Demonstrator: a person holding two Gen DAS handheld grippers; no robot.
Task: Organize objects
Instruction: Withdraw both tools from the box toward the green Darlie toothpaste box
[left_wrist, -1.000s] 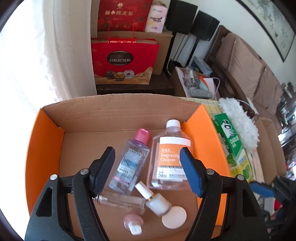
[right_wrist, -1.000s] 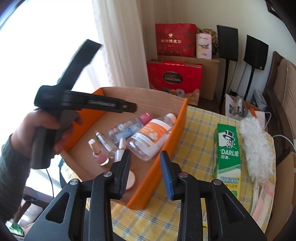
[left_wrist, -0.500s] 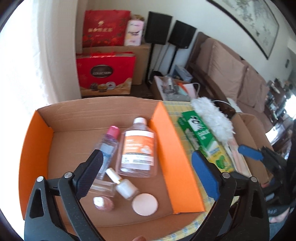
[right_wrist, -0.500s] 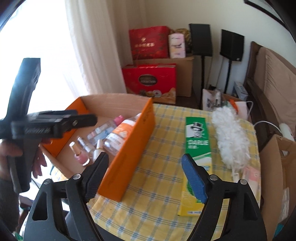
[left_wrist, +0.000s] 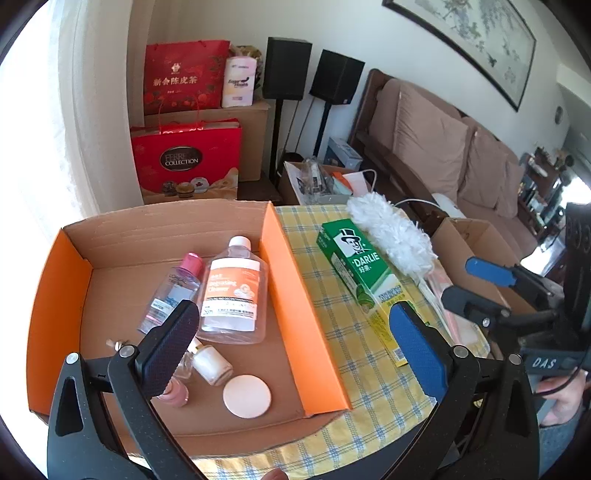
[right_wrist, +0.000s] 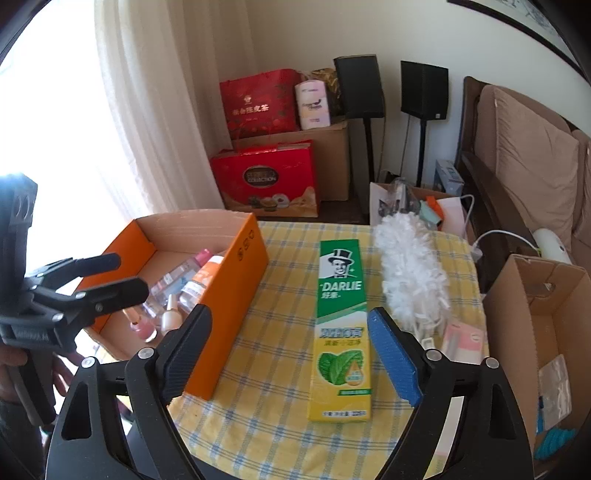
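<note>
An orange cardboard box (left_wrist: 284, 280) (right_wrist: 240, 295) stands on the left of the checked table. It holds a cleaner bottle (left_wrist: 232, 291), a pink-capped water bottle (left_wrist: 173, 288), small polish bottles (left_wrist: 212, 365) and a round white compact (left_wrist: 246, 396). A green Darlie toothpaste box (left_wrist: 362, 273) (right_wrist: 341, 314) and a white duster (left_wrist: 391, 236) (right_wrist: 410, 269) lie right of it. My left gripper (left_wrist: 291, 317) hangs over the box's right wall, jaws opening, nothing between them. My right gripper (right_wrist: 290, 321) hovers above the toothpaste box's near half, jaws opening and empty.
A pink packet (right_wrist: 463, 339) lies by the duster's handle. An open brown carton (right_wrist: 535, 295) stands off the table's right edge. Red gift bags (right_wrist: 266, 181), speakers on stands and a sofa (left_wrist: 436, 155) lie beyond. A curtain hangs at the left.
Both pairs of jaws have spread much wider. Both grippers have pulled back and swung right, away from the bottles in the orange box; the right one now faces the toothpaste box.
</note>
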